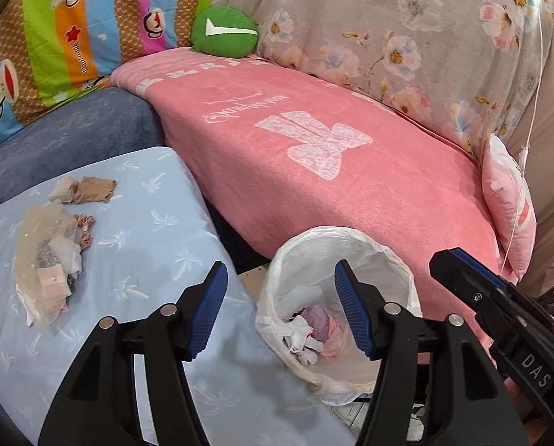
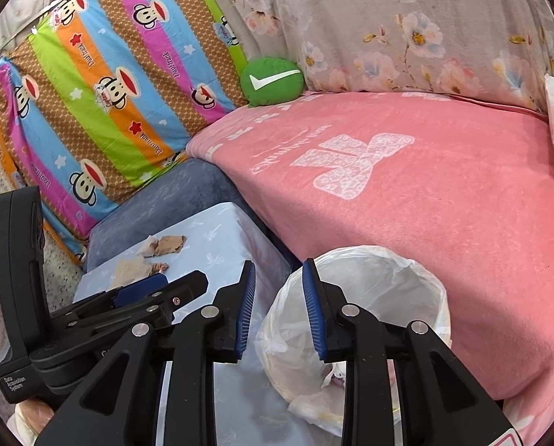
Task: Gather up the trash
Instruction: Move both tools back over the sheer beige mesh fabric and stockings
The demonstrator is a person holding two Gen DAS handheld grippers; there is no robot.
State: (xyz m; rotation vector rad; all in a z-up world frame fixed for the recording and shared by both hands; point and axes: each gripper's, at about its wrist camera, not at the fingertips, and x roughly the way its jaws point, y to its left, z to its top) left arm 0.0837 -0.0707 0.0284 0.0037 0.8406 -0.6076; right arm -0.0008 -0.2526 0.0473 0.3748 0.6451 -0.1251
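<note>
A bin lined with a white bag (image 1: 399, 260) stands between the blue-clothed table (image 1: 146, 230) and the pink sofa; crumpled tissues (image 1: 310, 330) lie inside it. On the table lie a pile of wrappers and netting (image 1: 46, 256) and a crumpled brown paper (image 1: 91, 189). My left gripper (image 1: 278, 308) is open and empty, over the table edge and bin rim. My right gripper (image 2: 278, 308) is open and empty above the bin (image 2: 418, 278); it shows at the right in the left wrist view (image 1: 466, 271). The trash pile (image 2: 132, 269) and brown paper (image 2: 169, 245) lie beyond the left gripper (image 2: 158, 290).
A pink blanket (image 1: 332, 193) covers the sofa seat, with a green cushion (image 1: 223, 29), floral cover (image 1: 407, 37) and striped cartoon sheet (image 1: 72, 37) behind. A pink pillow (image 1: 511, 208) lies at the right. A grey-blue ottoman (image 1: 72, 137) sits behind the table.
</note>
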